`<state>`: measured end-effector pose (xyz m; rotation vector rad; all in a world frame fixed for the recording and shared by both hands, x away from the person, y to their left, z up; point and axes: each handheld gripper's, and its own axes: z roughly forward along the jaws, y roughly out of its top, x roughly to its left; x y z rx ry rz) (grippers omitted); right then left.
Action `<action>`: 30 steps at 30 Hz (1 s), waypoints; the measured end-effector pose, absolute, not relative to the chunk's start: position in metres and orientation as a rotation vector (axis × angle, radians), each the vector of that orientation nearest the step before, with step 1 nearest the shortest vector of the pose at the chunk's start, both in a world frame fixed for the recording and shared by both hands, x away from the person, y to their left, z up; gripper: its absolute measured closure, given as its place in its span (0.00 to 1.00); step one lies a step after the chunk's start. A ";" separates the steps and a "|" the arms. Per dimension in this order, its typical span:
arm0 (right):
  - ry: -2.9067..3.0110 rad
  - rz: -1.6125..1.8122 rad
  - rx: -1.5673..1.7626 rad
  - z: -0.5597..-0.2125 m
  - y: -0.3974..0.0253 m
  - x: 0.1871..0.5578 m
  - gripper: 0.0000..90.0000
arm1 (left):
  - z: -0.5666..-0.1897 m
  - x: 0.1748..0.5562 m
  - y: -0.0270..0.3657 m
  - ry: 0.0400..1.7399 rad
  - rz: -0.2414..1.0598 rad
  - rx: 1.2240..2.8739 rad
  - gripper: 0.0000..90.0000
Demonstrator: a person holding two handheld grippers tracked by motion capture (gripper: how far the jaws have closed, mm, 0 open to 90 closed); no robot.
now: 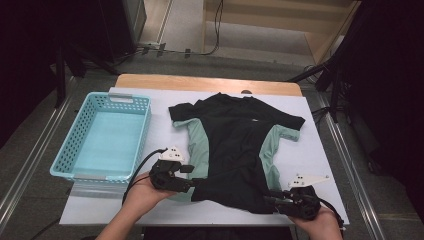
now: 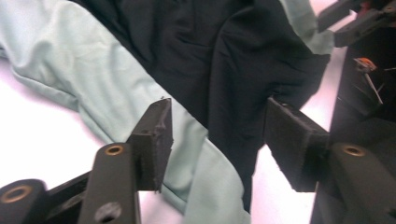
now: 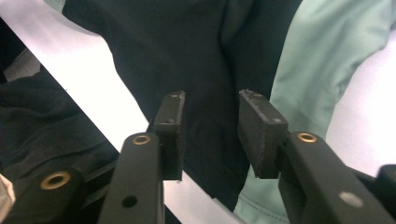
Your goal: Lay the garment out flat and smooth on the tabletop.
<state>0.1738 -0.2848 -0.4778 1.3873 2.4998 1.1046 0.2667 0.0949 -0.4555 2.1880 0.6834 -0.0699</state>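
The black and mint shirt [image 1: 235,145] lies flat and unfolded on the white surface [image 1: 320,165] beside the empty basket [image 1: 102,140], both the left hand-held gripper [image 1: 192,184] and right hand-held gripper [image 1: 267,196] spread at its hem, nothing grasped yet.

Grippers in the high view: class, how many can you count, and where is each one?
2. The left gripper is at the shirt's near-left hem corner; the right gripper is at its near-right hem corner.
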 end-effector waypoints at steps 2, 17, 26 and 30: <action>2.503 1.100 1.371 -0.479 -0.284 0.175 0.62 | -0.455 0.264 0.094 0.669 -0.071 2.191 0.53; 2.528 1.109 1.346 -0.482 -0.280 0.183 0.58 | -0.466 0.249 0.076 0.570 -0.148 2.322 0.75; 2.573 1.094 1.312 -0.489 -0.268 0.186 0.54 | -0.488 0.250 0.067 0.482 -0.073 2.438 0.61; 2.588 1.103 1.276 -0.494 -0.258 0.190 0.52 | -0.491 0.251 0.066 0.476 -0.070 2.433 0.57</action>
